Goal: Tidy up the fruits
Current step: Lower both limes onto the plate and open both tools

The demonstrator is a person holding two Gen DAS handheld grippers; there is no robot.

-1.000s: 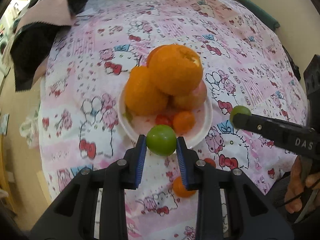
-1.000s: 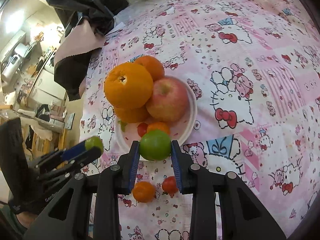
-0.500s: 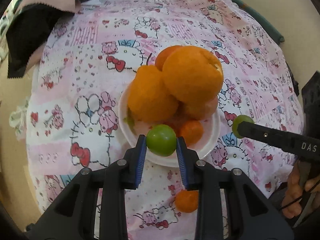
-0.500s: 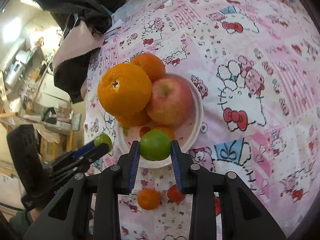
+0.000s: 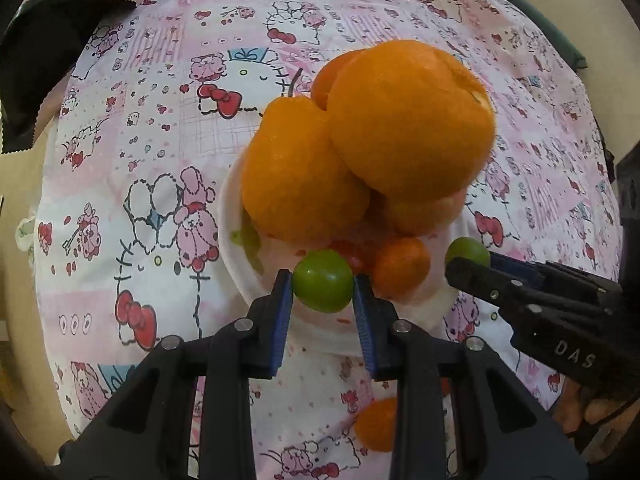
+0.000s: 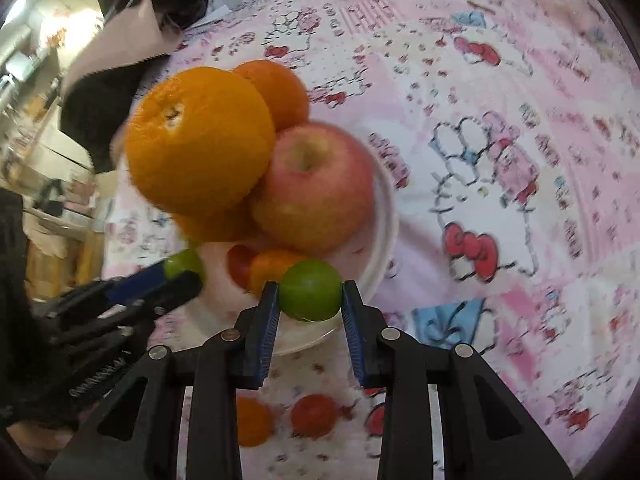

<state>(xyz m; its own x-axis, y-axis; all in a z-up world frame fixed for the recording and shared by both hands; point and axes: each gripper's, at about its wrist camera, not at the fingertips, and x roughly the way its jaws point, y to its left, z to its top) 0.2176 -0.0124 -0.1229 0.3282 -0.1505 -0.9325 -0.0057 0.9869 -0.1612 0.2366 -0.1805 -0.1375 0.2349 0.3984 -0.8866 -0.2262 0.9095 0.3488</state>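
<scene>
A white plate (image 5: 236,268) (image 6: 382,240) carries a pile of large oranges (image 5: 408,120) (image 6: 198,146), a pink-red apple (image 6: 316,184), a small mandarin (image 5: 400,266) and something small and red. My left gripper (image 5: 323,286) is shut on a small green fruit (image 5: 323,280) above the plate's near rim. My right gripper (image 6: 309,298) is shut on another green fruit (image 6: 310,290), also over the near rim. Each gripper shows in the other's view, the right one (image 5: 466,256) at the plate's right, the left one (image 6: 184,270) at its left.
The table wears a pink cartoon-print cloth (image 5: 168,168). A loose mandarin (image 5: 376,424) (image 6: 250,422) and a small red fruit (image 6: 314,416) lie on the cloth near the plate's front. Dark and pink fabric (image 6: 120,40) is heaped at the far left edge. A hand (image 5: 592,416) holds the right gripper.
Both grippers have come down and forward toward the plate, each keeping its green fruit. The fruit pile now looms larger and the green fruits hang over the plate's near rim.
</scene>
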